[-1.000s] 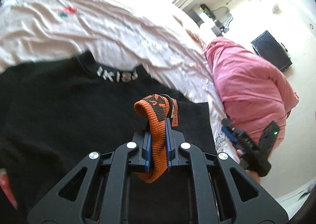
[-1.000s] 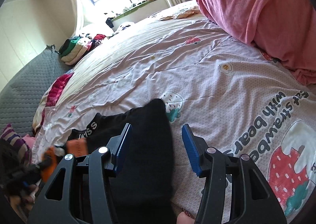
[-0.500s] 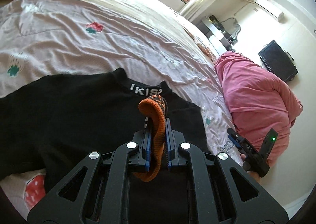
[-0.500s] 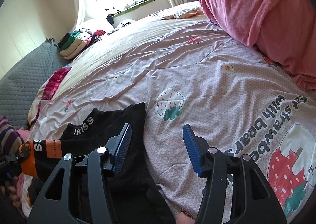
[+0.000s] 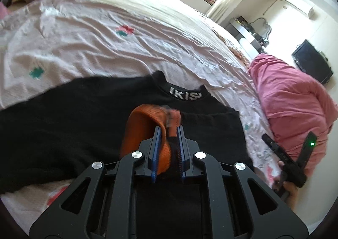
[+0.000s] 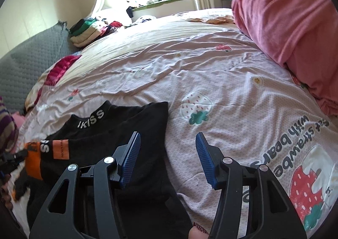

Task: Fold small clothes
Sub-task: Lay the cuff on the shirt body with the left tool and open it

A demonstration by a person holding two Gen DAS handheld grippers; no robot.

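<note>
A black top (image 5: pixel 69 116) with white lettering on its collar (image 5: pixel 184 95) lies spread on the bed; it also shows in the right wrist view (image 6: pixel 126 129). My left gripper (image 5: pixel 168 131) is shut on its orange cuff (image 5: pixel 145 133), held over the garment's middle. That cuff (image 6: pixel 36 158) shows at the left of the right wrist view. My right gripper (image 6: pixel 166 154) is open and empty, hovering over the top's right edge; it appears in the left wrist view (image 5: pixel 287 154) at the right.
A pink strawberry-print bedsheet (image 6: pixel 211 74) covers the bed. A bunched pink blanket (image 6: pixel 295 17) lies at the right. Folded clothes (image 6: pixel 88 30) are stacked near the window. A grey quilted mat (image 6: pixel 25 61) is at the left.
My left gripper has carried the orange cuff across the black top. The right gripper stays open and has drawn back a little over the sleeve edge.
</note>
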